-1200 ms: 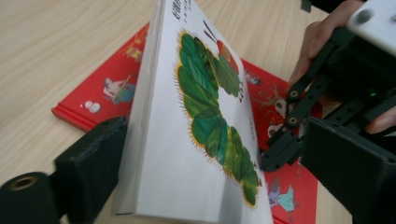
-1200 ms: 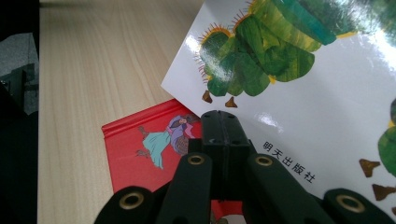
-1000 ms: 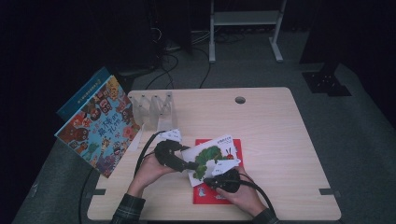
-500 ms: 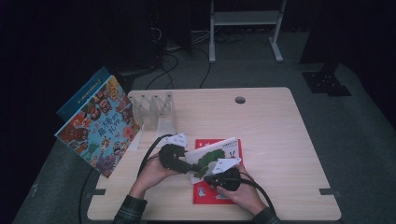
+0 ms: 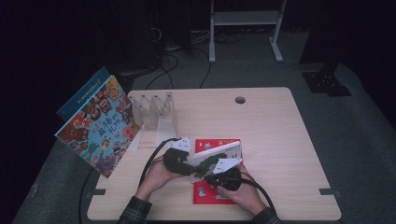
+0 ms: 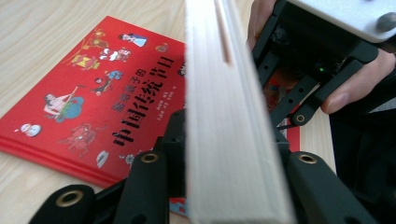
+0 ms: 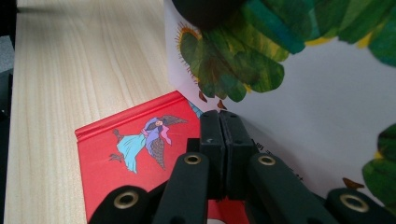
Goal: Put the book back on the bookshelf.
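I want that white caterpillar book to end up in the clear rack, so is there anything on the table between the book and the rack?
Nothing visible. The white book, clamped in the left gripper, is tilted above the red book; the table between it and the clear rack looks bare. The right gripper sits shut at its near edge.

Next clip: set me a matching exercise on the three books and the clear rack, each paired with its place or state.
Things:
1. white caterpillar book
2. red book
3. monster picture book
4. clear rack

Places or states:
A. lies flat on the table
B. stands bare, nothing in its slots
C. raised on edge, gripped by the left gripper
D. leans off the table's left edge

Pairs: 1-C, 2-A, 3-D, 4-B
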`<state>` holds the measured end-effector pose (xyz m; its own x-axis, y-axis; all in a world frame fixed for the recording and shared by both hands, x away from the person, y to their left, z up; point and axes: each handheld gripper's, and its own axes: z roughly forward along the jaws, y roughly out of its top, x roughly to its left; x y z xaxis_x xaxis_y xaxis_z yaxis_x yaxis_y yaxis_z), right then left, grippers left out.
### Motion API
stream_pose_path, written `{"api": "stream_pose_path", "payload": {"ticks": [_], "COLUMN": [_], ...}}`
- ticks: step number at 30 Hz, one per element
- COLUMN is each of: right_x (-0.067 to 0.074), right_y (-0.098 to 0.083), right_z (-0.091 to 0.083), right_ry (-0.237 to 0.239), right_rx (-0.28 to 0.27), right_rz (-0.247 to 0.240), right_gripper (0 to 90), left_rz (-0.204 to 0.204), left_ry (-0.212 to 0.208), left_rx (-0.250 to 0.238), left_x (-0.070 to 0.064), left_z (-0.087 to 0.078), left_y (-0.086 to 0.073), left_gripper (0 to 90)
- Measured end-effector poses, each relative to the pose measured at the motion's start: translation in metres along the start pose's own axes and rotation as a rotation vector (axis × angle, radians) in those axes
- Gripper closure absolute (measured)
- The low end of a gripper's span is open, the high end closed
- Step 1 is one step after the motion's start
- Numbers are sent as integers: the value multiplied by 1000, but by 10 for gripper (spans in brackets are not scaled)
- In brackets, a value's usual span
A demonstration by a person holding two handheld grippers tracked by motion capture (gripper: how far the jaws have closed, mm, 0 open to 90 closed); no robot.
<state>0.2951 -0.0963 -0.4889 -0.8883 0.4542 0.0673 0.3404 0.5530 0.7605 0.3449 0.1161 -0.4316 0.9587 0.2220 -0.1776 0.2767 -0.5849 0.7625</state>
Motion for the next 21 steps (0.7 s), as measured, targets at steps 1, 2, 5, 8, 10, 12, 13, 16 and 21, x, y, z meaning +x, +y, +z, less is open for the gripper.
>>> {"api": "stream_pose_path", "payload": {"ticks": [1,2,5,8,10,12,13,16,21], "right_x": [0,0,0,0,0,0,0,0,1], "right_y": [0,0,0,0,0,0,0,0,0], "right_z": [0,0,0,0,0,0,0,0,-6], "right_ry": [0,0,0,-1,-2,-2,-2,-2,-16], "right_rx": [0,0,-1,-2,-2,-1,-2,-1,0], "right_rz": [0,1,1,-1,-3,-3,-4,-5,-11], "right_gripper": [875,875,869,863,862,863,863,850,785], "left_rz": [1,0,3,-6,-8,-5,1,-1,-17], "left_ry": [-2,-4,10,3,-1,-1,10,45,48], "left_rx": [-1,-2,-4,-17,-20,-13,-12,-10,-27], "left_x": [0,0,0,2,2,1,0,0,1], "left_z": [0,0,0,1,3,6,7,6,5], "left_y": [0,0,0,-2,-2,-2,-2,-1,-3], "left_gripper": [672,698,711,712,703,699,697,743,749]}}
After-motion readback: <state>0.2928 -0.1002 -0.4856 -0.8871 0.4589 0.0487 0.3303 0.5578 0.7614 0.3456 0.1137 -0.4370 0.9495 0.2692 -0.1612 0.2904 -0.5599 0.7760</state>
